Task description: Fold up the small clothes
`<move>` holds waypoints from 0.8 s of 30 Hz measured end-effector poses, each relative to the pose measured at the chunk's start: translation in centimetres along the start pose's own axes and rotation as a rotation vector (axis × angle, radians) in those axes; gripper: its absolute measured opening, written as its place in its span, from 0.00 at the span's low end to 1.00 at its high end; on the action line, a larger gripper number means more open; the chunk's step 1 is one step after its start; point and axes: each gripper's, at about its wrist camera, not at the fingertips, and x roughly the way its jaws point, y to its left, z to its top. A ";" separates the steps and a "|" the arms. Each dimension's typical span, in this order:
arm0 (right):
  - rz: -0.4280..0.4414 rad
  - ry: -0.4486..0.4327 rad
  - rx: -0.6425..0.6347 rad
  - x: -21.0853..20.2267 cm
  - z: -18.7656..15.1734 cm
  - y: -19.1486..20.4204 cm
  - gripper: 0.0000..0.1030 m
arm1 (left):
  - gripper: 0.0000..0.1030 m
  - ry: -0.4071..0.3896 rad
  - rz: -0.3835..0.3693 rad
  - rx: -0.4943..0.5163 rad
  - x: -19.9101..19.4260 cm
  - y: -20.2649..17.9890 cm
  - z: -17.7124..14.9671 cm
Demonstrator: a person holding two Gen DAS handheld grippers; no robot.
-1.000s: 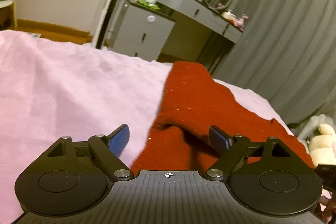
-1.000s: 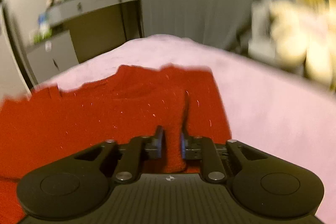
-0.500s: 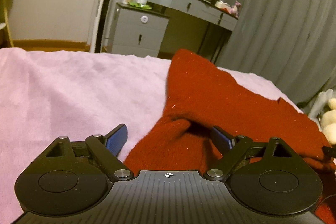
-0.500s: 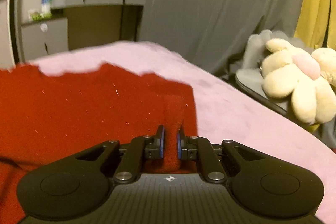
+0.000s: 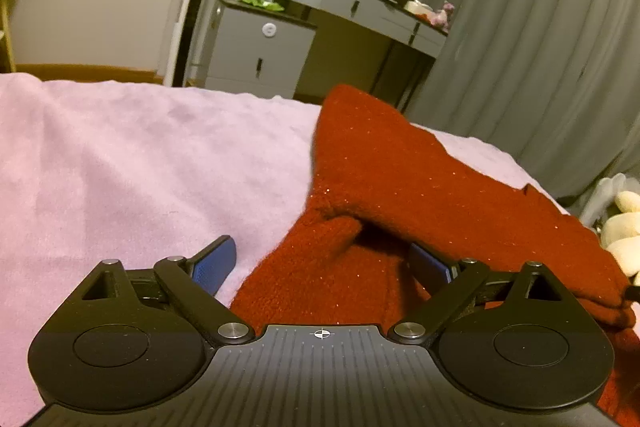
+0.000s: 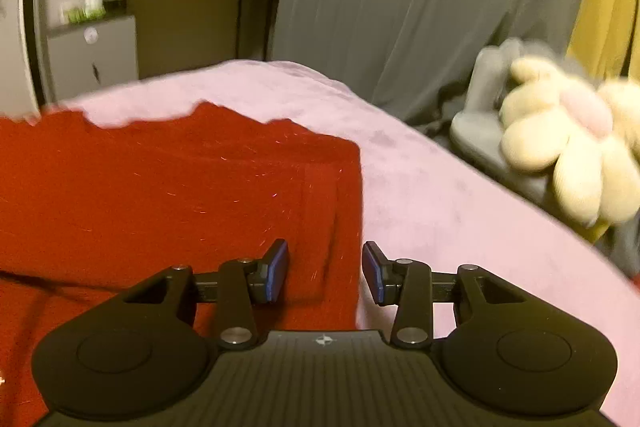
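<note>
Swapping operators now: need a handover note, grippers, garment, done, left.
Left gripper: jaws wide and opening, holding nothing; a raised fold of the red knit garment lies between them, pads clear of it.
Right gripper: jaws opening, pads off the cloth; the garment's right edge lies flat between them.
Garment: spread on the pink blanket, a sleeve-like part running toward the far edge.
Done: garment laid on the blanket, one bunched fold near the left gripper.
Left: smooth that bunch, then probably make the remaining folds; no neat folded stack visible yet.
</note>
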 end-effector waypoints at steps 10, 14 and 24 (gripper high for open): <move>0.123 0.120 -0.056 -12.0 -10.3 -4.8 0.66 | 0.90 0.214 -0.026 0.102 -4.9 -0.3 -0.1; 0.118 0.182 0.019 -13.6 -12.1 -7.2 0.66 | 0.90 0.271 -0.041 0.058 -8.0 1.1 0.7; 0.228 0.301 0.052 -15.4 -14.7 -9.9 0.66 | 0.78 0.513 -0.077 0.188 -12.5 5.7 1.1</move>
